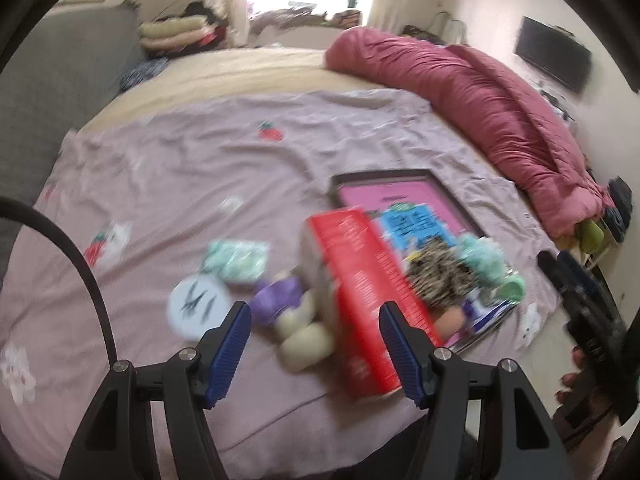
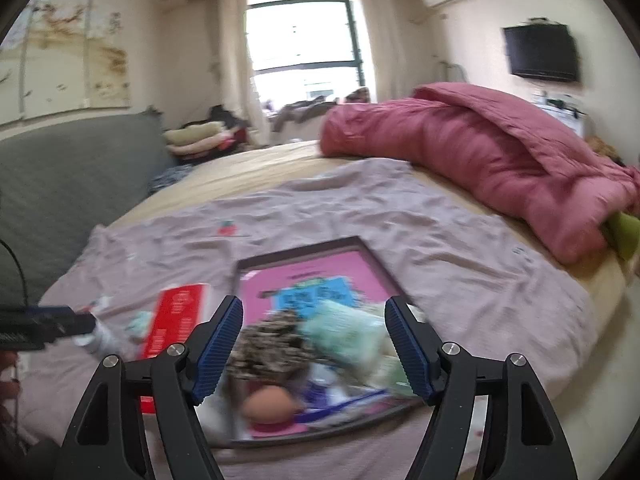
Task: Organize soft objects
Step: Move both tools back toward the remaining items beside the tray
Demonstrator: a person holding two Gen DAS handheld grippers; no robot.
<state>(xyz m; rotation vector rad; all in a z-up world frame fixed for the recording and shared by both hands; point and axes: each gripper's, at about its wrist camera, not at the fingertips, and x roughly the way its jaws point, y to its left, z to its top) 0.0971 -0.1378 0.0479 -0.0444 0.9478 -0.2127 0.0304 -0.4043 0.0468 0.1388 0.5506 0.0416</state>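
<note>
Left wrist view: left gripper (image 1: 314,334) jaws apart, nothing pinched, blue pads clear of everything. Below and between the pads, on the mauve sheet (image 1: 168,168), lies a cream and purple plush toy (image 1: 294,320), blurred. Red box (image 1: 360,296) stands tilted just right of it, reaching toward the right pad; contact with the pad can't be told. Left of the toy: a mint patterned soft item (image 1: 236,260) and a white round piece with dark marks (image 1: 196,308), both outside the jaw gap, near the left pad. Behind the red box is a dark-framed tray (image 1: 340,184) with a pink base, holding a zebra-striped soft item (image 1: 436,276) and a mint fluffy item (image 1: 484,260). The right gripper (image 1: 576,300) shows at the right edge with a hand (image 1: 576,384) on it.

Right wrist view: right gripper (image 2: 314,334) spread wide, empty, hanging above the near end of the tray (image 2: 296,246). The zebra-striped item (image 2: 272,346) and mint item (image 2: 344,332) sit framed between the pads but lower, in the tray, not touched. A peach rounded object (image 2: 268,402) lies in the tray nearer the camera. Red box (image 2: 176,316) left of the left pad. Left gripper (image 2: 40,326) at the left edge. Pink duvet (image 2: 480,148) bunched at the bed's far right.
</note>
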